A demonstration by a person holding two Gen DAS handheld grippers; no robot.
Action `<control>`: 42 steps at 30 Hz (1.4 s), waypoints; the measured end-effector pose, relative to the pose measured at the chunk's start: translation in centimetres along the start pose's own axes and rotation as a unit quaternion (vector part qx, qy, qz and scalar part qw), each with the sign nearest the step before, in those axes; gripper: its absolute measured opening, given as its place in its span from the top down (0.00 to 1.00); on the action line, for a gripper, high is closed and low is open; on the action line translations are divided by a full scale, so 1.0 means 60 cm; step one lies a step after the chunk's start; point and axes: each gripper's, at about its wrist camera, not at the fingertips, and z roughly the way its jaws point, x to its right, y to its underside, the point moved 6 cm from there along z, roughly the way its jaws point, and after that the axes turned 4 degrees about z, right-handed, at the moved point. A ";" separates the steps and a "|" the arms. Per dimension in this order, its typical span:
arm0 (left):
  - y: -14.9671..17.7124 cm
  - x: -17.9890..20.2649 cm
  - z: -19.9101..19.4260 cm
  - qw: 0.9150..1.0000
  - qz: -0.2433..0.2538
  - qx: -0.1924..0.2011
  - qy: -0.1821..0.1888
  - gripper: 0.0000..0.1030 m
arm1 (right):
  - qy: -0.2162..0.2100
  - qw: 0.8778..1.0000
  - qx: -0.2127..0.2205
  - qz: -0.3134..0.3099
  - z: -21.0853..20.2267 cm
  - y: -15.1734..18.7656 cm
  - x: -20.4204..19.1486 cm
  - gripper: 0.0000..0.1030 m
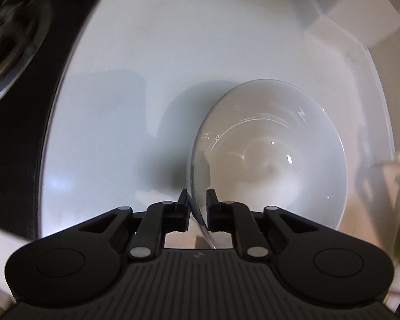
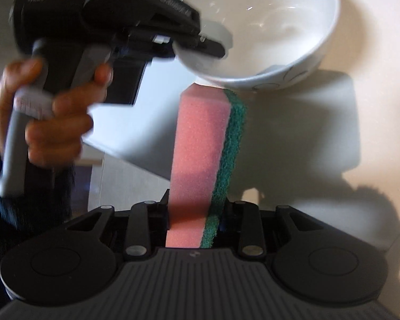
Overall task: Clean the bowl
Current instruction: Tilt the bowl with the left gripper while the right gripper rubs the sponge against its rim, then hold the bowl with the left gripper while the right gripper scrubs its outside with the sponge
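The left gripper (image 1: 197, 202) is pinching the rim of the white bowl (image 1: 274, 157), apparently tilting it above the worktop (image 1: 136, 66). The right gripper (image 2: 194, 208) is clamping a pink-and-green sponge (image 2: 200, 144) just beneath it.

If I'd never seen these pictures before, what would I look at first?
Probably the bright pink foam sponge with a green scrubby side, standing up in the right claw, which squeezes it from both sides. Just past its tip is a shiny white round bowl, tilted over a white table. The left claw, held by a hand, pinches the bowl's rim.
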 end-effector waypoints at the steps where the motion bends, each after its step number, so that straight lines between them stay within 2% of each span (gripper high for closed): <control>1: -0.017 0.000 0.001 0.999 0.034 -0.010 -0.010 0.90 | -0.004 1.000 0.000 -0.011 0.004 -0.004 -0.009 0.73; 5: -0.047 0.004 -0.013 0.996 0.077 0.013 -0.031 0.90 | -0.019 0.999 0.017 -0.039 0.026 -0.030 -0.042 0.73; 6: -0.050 0.005 -0.013 0.996 0.079 0.007 -0.034 0.91 | -0.017 0.999 0.019 -0.041 0.033 -0.037 -0.045 0.73; 11: -0.047 0.007 -0.009 0.993 0.103 0.018 -0.051 0.92 | 0.022 0.998 0.040 -0.050 0.047 -0.082 -0.044 0.74; 13: -0.047 0.007 -0.008 0.991 0.118 0.015 -0.054 0.90 | 0.061 0.995 0.048 -0.067 0.029 -0.086 -0.040 0.74; 15: -0.042 0.008 -0.008 0.989 0.139 0.008 -0.045 0.88 | 0.091 0.992 0.042 -0.074 0.004 -0.081 -0.022 0.74; 16: -0.038 0.018 -0.006 0.988 0.147 0.003 -0.038 0.82 | 0.102 0.991 0.036 -0.081 -0.007 -0.074 -0.013 0.74; 19: -0.026 0.038 -0.001 0.986 0.164 -0.001 -0.032 0.75 | 0.146 0.983 0.018 -0.109 -0.040 -0.047 0.014 0.74; 21: -0.024 0.041 0.000 0.984 0.176 0.003 -0.039 0.74 | 0.176 0.976 0.010 -0.131 -0.060 -0.028 0.029 0.74; 22: -0.024 0.043 0.001 0.982 0.182 0.005 -0.043 0.74 | 0.202 0.967 0.006 -0.154 -0.074 -0.014 0.040 0.74; 26: -0.024 0.045 0.002 0.977 0.206 0.007 -0.054 0.74 | 0.243 0.950 -0.006 -0.194 -0.111 0.027 0.080 0.74; 29: -0.026 0.046 0.002 0.974 0.220 0.007 -0.059 0.74 | 0.273 0.940 -0.014 -0.204 -0.142 0.043 0.116 0.74; 32: -0.027 0.048 0.002 0.972 0.227 0.009 -0.061 0.74 | 0.296 0.937 -0.007 -0.186 -0.176 0.050 0.157 0.75; 35: -0.025 0.055 0.001 0.969 0.242 0.013 -0.057 0.75 | 0.322 0.934 0.020 -0.156 -0.220 0.031 0.207 0.75; 37: -0.024 0.060 0.002 0.965 0.254 0.018 -0.059 0.75 | 0.307 0.942 0.032 -0.134 -0.240 0.010 0.234 0.75; 39: -0.024 0.062 0.003 0.962 0.264 0.024 -0.061 0.75 | 0.300 0.944 0.044 -0.130 -0.248 -0.013 0.244 0.75; 41: -0.023 0.060 0.002 0.960 0.273 0.025 -0.059 0.75 | 0.300 0.942 0.051 -0.145 -0.178 -0.052 0.167 0.75; 42: -0.023 0.061 0.002 0.957 0.284 0.028 -0.058 0.75 | 0.299 0.940 0.051 -0.157 -0.179 -0.068 0.164 0.75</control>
